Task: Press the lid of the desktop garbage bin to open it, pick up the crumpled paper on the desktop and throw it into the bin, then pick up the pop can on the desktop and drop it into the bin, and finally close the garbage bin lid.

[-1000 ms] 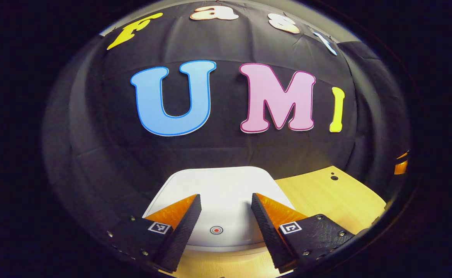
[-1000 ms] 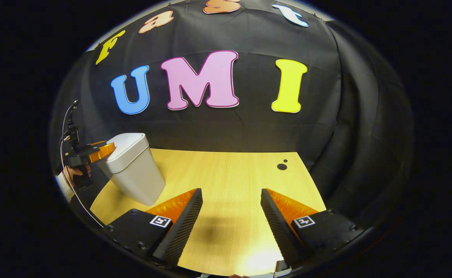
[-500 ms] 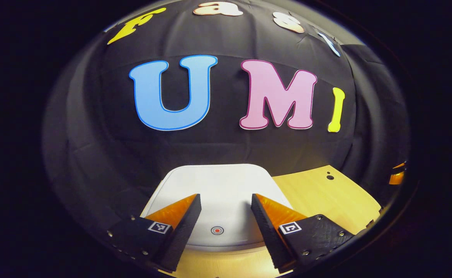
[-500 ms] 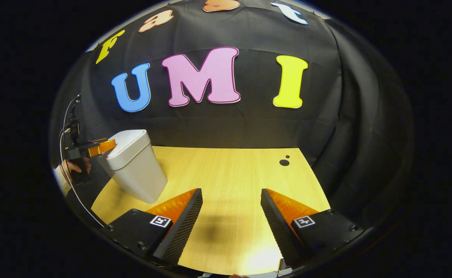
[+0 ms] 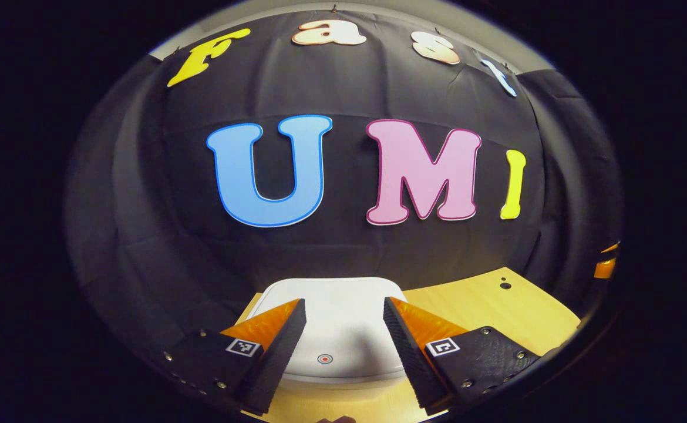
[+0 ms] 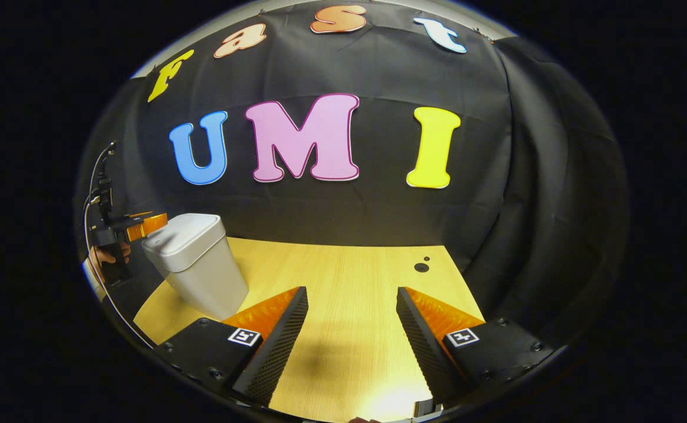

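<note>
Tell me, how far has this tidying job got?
Nearly finished, or barely started; the pictures cannot say which. The bin has its lid shut, and the wooden table shows no paper or can. The left gripper hangs open just above the lid near its press mark. The right gripper hangs open over bare table.

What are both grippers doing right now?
Left gripper: open, holding nothing, above the bin lid.
Right gripper: open, holding nothing, over the table.

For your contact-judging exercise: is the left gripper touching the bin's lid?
Apart. The right gripper view shows the left gripper beside and clear of the lid, with dark cloth between them.
</note>
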A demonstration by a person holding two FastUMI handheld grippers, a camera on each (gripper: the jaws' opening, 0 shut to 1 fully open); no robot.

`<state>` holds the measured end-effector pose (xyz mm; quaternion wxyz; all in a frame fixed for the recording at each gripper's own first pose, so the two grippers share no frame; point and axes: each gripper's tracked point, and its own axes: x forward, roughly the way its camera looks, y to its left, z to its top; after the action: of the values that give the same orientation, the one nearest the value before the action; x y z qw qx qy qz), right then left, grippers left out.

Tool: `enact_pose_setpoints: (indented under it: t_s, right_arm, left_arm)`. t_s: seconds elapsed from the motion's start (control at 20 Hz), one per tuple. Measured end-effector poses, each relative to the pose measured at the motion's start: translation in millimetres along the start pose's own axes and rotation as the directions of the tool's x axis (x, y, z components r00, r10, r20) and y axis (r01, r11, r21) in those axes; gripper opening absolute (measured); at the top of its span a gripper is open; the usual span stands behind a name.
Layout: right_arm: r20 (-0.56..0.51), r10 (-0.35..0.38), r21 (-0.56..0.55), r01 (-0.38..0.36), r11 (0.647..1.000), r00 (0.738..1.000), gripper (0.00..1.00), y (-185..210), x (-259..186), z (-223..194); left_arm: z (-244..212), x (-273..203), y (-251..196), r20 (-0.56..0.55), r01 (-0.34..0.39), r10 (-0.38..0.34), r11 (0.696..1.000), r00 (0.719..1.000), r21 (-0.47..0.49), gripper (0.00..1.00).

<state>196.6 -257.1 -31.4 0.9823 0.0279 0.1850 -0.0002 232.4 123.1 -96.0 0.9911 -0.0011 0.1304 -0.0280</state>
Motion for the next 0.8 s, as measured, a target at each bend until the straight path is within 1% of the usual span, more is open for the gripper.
enact_pose_setpoints:
  t_s: [0.2,0.3,0.4,0.55,0.7,0.8]
  right_arm:
    - [0.07,-0.001,-0.011,0.002,1.0,0.998,0.98,11,-11,20]
    - [0.122,-0.008,-0.015,0.009,1.0,0.992,0.98,17,-19,35]
    - [0.174,-0.014,-0.011,0.016,1.0,0.985,0.98,23,-28,48]
    - [0.236,-0.012,-0.005,0.014,1.0,0.972,0.98,37,-43,64]
    - [0.29,-0.025,-0.021,0.033,0.999,0.957,0.98,43,-58,78]
    - [0.319,-0.029,-0.013,0.035,0.999,0.947,0.98,48,-66,84]
  left_arm:
    - [27,-33,-29,0.063,0.045,-0.046,0.999,0.997,0.017,0.87]
    - [36,-53,-51,0.082,0.084,-0.083,0.996,0.993,0.001,0.87]
    - [46,-70,-67,0.116,0.107,-0.104,0.994,0.988,-0.022,0.87]
    - [55,-90,-79,0.146,0.109,-0.105,0.994,0.984,-0.02,0.87]
    - [54,-100,-90,0.131,0.129,-0.121,0.99,0.984,-0.053,0.87]
    - [56,-105,-87,0.131,0.12,-0.108,0.989,0.985,-0.088,0.87]
